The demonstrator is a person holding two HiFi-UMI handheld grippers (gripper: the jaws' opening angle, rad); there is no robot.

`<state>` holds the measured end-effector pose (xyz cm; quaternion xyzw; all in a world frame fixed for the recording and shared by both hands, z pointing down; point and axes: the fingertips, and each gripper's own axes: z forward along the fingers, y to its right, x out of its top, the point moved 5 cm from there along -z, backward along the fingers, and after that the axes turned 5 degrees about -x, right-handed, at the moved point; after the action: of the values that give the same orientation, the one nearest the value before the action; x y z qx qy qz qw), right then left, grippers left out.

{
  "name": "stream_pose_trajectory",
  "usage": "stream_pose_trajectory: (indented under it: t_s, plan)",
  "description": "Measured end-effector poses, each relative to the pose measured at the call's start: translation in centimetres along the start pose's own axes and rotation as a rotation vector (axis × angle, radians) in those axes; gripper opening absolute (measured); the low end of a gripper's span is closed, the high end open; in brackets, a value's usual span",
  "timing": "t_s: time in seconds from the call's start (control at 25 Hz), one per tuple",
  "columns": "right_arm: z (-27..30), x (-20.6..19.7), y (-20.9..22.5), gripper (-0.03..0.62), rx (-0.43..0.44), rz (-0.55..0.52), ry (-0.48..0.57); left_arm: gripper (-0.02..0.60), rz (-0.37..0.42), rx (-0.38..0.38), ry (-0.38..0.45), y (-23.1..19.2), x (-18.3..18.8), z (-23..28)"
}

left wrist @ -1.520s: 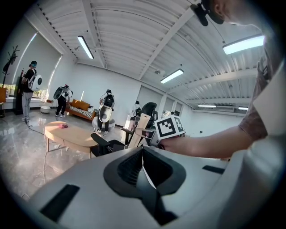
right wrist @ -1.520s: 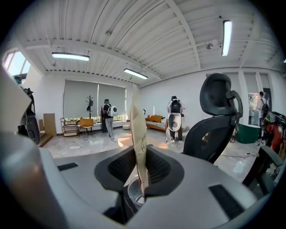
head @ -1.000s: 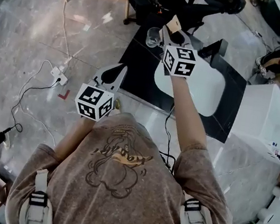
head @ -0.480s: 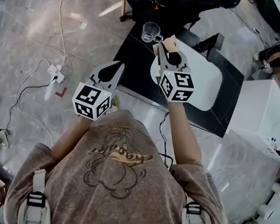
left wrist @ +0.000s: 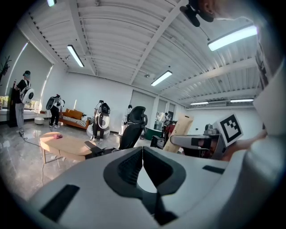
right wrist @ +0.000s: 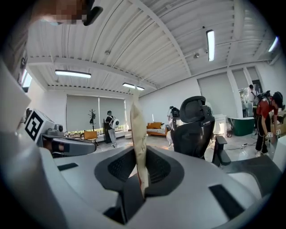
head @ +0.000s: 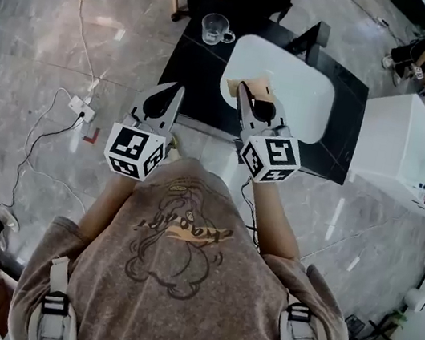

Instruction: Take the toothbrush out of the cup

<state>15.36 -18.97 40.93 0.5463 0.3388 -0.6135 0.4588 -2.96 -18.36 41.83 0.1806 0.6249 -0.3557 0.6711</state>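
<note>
Toothbrush (right wrist: 137, 138), tan-wrapped, is out of the far-left glass cup (head: 213, 27). Open floor (head: 31, 44) lies left of the black table (head: 199, 81); a white board (head: 293, 82) covers its right. Left gripper (left wrist: 142, 154), jaws pressed together, hovers near-left; right gripper (right wrist: 139, 156) pinches the toothbrush over the board's near edge.

The cup (head: 213, 27) stands on the table (head: 199, 81); a board (head: 293, 82) lies right of it.
</note>
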Motion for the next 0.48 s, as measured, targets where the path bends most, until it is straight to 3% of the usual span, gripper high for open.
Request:
stream_pose_trajectory:
  t_s: [0.48]
  plan:
    - [-6.8, -2.6, -2.1, 0.076, 0.020, 0.000, -0.015, 0.018, 0.054, -0.031, 0.010, 4.3, -0.2, -1.0]
